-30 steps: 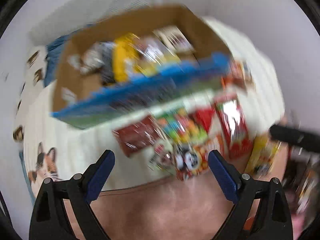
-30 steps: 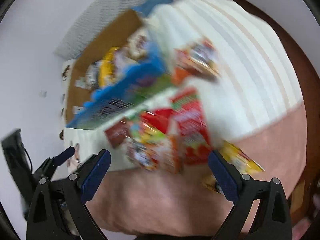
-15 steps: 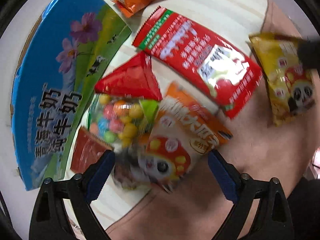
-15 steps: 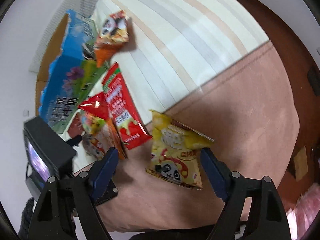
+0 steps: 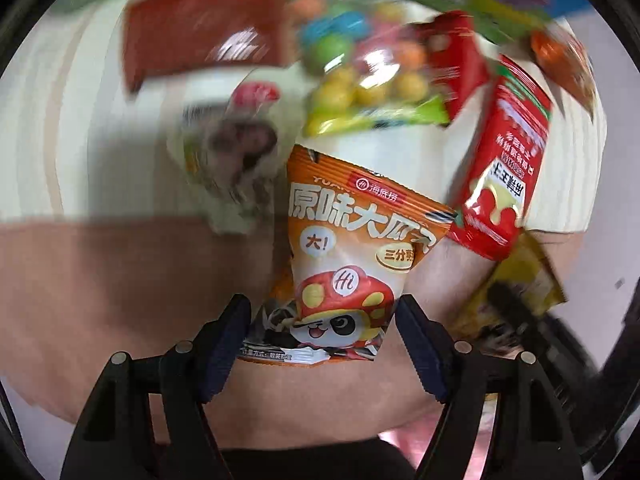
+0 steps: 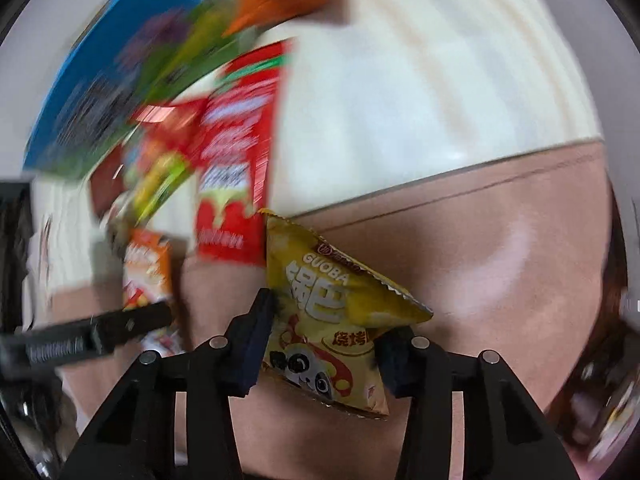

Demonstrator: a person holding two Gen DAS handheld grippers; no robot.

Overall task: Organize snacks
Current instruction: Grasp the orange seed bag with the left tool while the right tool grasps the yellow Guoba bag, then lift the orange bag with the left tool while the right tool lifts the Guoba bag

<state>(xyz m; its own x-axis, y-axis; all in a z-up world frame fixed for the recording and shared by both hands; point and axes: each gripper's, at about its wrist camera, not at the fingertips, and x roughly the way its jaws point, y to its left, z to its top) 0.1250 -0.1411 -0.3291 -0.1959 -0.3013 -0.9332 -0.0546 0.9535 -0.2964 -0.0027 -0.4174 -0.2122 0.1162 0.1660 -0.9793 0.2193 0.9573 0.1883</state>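
The left gripper [image 5: 323,342] pointed down at an orange snack bag [image 5: 352,256] that lay across the edge of the striped cloth [image 5: 72,140] onto the bare brown counter [image 5: 100,280]. Its fingers [image 5: 226,346] were closing, with the bag's lower end between them; whether the pads already pressed it could not be told. The right gripper [image 6: 324,344] was closing too, its fingers [image 6: 256,340] pinching the sides of a yellow snack bag [image 6: 320,308] on the brown counter [image 6: 500,280], just beside the cloth's edge. A long red packet [image 5: 504,160] lay on the cloth between the two bags. Farther in sat a bag of coloured candy balls [image 5: 360,68] and a dark red packet [image 5: 200,28], both blurred.
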